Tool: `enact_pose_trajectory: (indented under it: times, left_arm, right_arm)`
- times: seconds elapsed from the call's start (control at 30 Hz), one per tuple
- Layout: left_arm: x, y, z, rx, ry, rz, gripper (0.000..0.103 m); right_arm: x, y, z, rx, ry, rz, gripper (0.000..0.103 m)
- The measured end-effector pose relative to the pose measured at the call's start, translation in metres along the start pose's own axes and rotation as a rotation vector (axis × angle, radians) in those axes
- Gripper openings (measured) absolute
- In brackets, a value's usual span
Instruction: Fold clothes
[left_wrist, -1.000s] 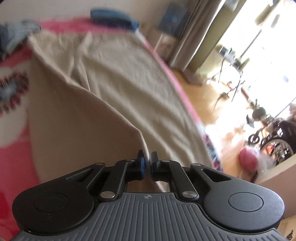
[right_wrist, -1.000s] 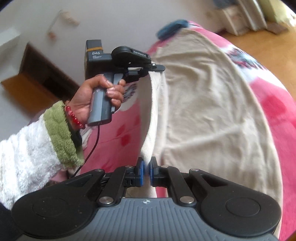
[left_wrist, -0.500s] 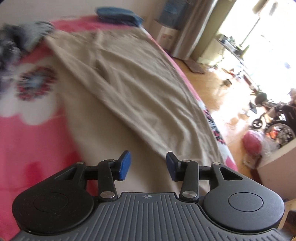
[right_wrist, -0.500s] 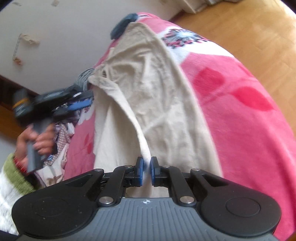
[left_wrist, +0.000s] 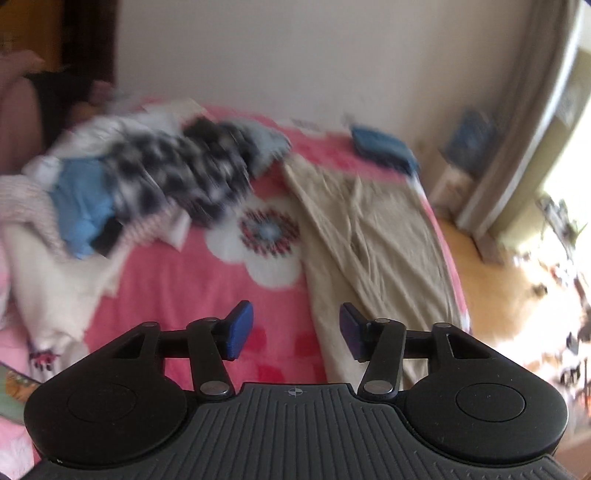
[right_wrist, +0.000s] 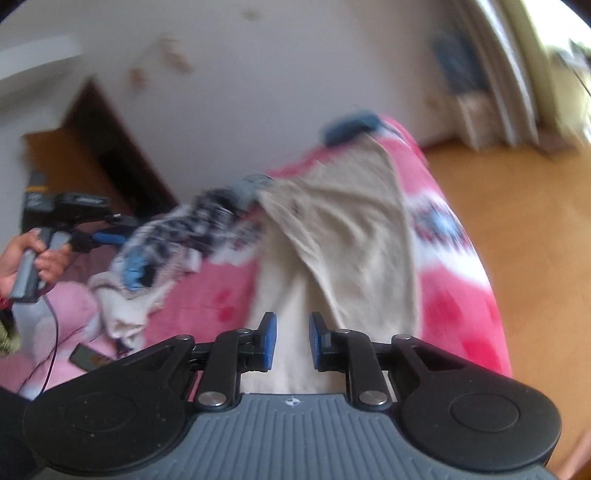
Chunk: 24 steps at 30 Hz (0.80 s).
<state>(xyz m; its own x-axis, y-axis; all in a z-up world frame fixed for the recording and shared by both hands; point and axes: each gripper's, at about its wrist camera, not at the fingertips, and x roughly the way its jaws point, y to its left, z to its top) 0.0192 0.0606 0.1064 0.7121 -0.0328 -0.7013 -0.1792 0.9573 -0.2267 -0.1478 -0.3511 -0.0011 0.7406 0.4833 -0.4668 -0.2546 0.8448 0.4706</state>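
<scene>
Left hand-held gripper (left_wrist: 295, 330) stands with its jaws well apart and nothing between them; they have just been opening. Right hand-held gripper (right_wrist: 291, 341) shows a narrower gap, also just opened, with no cloth pinched; beige fabric is seen past the gap, lying below.

Surface: a bed covered by a pink blanket (left_wrist: 192, 291) with a white flower print (left_wrist: 267, 245). White wall behind the bed. Wooden floor (right_wrist: 517, 229) on the far side of the bed, curtains (left_wrist: 517, 122) at a bright window. Both views are motion-blurred.

Count: one pair of beige trousers (left_wrist: 373, 236); one heap of mixed unfolded clothes (left_wrist: 147, 173), individual pieces not countable through the blur; one dark blue folded item (left_wrist: 384, 147) at the far edge of the bed; two hand-held grippers. One dark flat object (right_wrist: 86, 358) lies on the pink bedding near the heap; identity not determinable.

Position: the trousers lie flat along the window side of the bed, folded lengthwise, one layer over the other. In the left wrist view they lie ahead and to the right of the jaws. In the right wrist view they extend straight ahead from below the jaws. The person's left hand (right_wrist: 33, 258) grips the left tool's handle beside the heap, apart from the trousers.
</scene>
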Motion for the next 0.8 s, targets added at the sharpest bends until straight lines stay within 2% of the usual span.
enact_pose_trajectory:
  times: [0.03,0.07,0.17,0.23,0.33,0.4,0.5,0.67,0.8]
  left_arm:
    - [-0.003,-0.002,0.003,-0.005,-0.017,0.009,0.058]
    - [-0.003,-0.005,0.006,0.0,-0.028,0.017,0.058]
    - [0.012,-0.015,0.014,0.033,-0.049,0.047,0.061]
    - [0.035,-0.019,0.022,0.046,-0.062,0.057,0.062]
    - [0.092,-0.023,0.043,0.04,-0.072,0.082,0.067]
    - [0.141,-0.023,0.059,0.036,-0.061,0.101,0.067]
    - [0.219,-0.017,0.081,-0.003,-0.01,0.114,0.067]
    - [0.309,0.003,0.107,-0.099,0.015,-0.006,0.067]
    - [0.365,0.017,0.12,-0.179,0.049,-0.024,0.067]
  right_arm:
    - [-0.002,0.011,0.008,-0.039,-0.017,0.013,0.032]
    - [-0.003,0.023,0.016,-0.076,-0.034,0.028,0.041]
    - [0.009,0.051,0.034,-0.171,-0.058,0.062,0.042]
    - [0.029,0.064,0.044,-0.221,-0.057,0.063,0.042]
    - [0.072,0.071,0.058,-0.27,-0.057,0.05,0.042]
    - [0.11,0.067,0.065,-0.287,-0.042,0.039,0.042]
    - [0.171,0.058,0.074,-0.307,-0.009,0.022,0.042]
    - [0.276,0.052,0.092,-0.381,0.081,0.012,0.042]
    - [0.349,0.055,0.105,-0.428,0.128,-0.006,0.042]
